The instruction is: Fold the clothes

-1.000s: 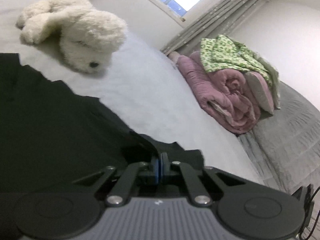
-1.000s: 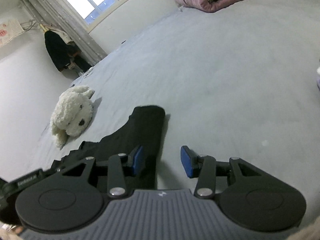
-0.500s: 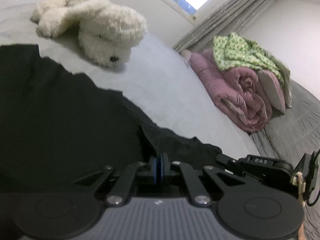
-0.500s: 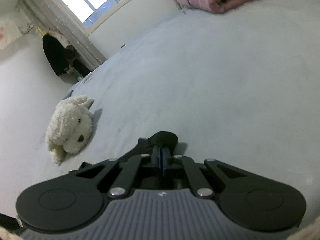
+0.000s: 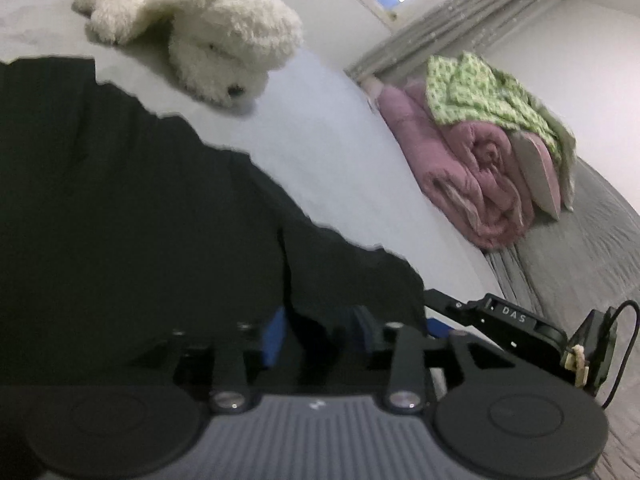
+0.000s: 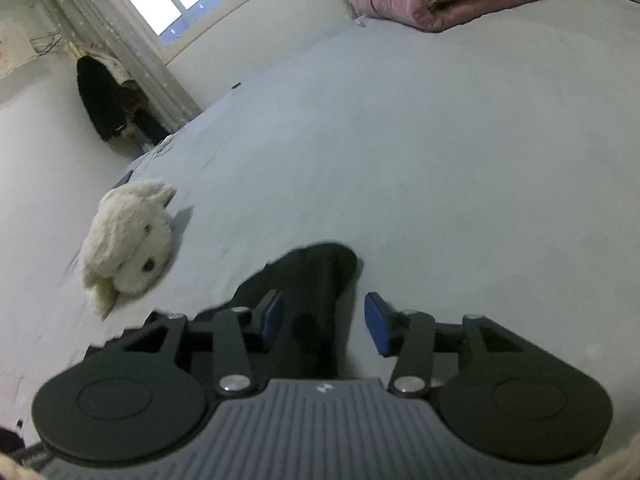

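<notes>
A black garment (image 5: 120, 220) lies spread on the pale grey bed (image 5: 320, 136). In the left wrist view it fills the left and lower middle. My left gripper (image 5: 318, 334) is open, its blue pads apart with a fold of the black cloth between them. In the right wrist view a narrow black part of the garment (image 6: 320, 276) lies on the bed and runs between the fingers. My right gripper (image 6: 324, 320) is open around it. The right gripper's body (image 5: 516, 332) shows at the lower right of the left wrist view.
A white plush dog (image 5: 208, 32) lies on the bed beyond the garment; it also shows in the right wrist view (image 6: 128, 236). A rolled pink quilt (image 5: 472, 176) with a green patterned cloth (image 5: 488, 96) sits at the bed's far end. Dark clothes (image 6: 104, 104) hang by the window.
Both grippers were shut on the black garment half a second ago; both have opened now and the cloth lies between their pads. The right gripper shut and reopened within the last second.
</notes>
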The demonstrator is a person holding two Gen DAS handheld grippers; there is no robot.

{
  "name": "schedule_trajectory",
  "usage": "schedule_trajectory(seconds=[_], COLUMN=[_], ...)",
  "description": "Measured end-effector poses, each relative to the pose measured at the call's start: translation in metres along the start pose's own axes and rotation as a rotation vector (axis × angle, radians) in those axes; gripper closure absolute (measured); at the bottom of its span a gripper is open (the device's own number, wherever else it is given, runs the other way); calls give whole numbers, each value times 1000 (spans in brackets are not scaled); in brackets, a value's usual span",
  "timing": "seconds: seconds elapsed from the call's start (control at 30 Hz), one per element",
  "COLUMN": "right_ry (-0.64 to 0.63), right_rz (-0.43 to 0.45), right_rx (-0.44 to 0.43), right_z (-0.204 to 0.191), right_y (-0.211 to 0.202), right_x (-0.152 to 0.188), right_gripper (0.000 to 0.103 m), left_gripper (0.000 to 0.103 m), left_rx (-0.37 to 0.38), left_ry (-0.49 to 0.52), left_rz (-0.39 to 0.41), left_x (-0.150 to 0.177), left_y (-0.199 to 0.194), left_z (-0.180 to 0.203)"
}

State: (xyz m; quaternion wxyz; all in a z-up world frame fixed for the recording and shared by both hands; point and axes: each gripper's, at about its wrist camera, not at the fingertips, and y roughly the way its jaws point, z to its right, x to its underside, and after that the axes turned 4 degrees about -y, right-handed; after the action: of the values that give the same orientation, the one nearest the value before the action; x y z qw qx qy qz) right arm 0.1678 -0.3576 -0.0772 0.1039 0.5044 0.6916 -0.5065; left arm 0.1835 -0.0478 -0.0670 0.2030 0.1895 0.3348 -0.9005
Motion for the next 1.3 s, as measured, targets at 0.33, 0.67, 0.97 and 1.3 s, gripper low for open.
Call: schedule_trajectory(seconds=[0.33, 0.67, 0.97, 1.3], right_ry=[53, 88, 99, 125], right_rz=[-98, -140, -167, -128], right_rx=[-71, -80, -116, -180], right_z=[5, 6, 1, -6], right_y=[-61, -107, -153, -176], right_x=[52, 76, 100, 117], right_gripper=[54, 54, 54, 54], left_gripper=[75, 94, 67, 68], left_rx=[21, -205, -102, 53], left_ry=[5, 243, 103, 97], left_rz=[-115, -31, -103, -171], left_x=[35, 50, 58, 95], left_y=[-13, -34, -56, -31], left_z=[11, 32, 30, 47])
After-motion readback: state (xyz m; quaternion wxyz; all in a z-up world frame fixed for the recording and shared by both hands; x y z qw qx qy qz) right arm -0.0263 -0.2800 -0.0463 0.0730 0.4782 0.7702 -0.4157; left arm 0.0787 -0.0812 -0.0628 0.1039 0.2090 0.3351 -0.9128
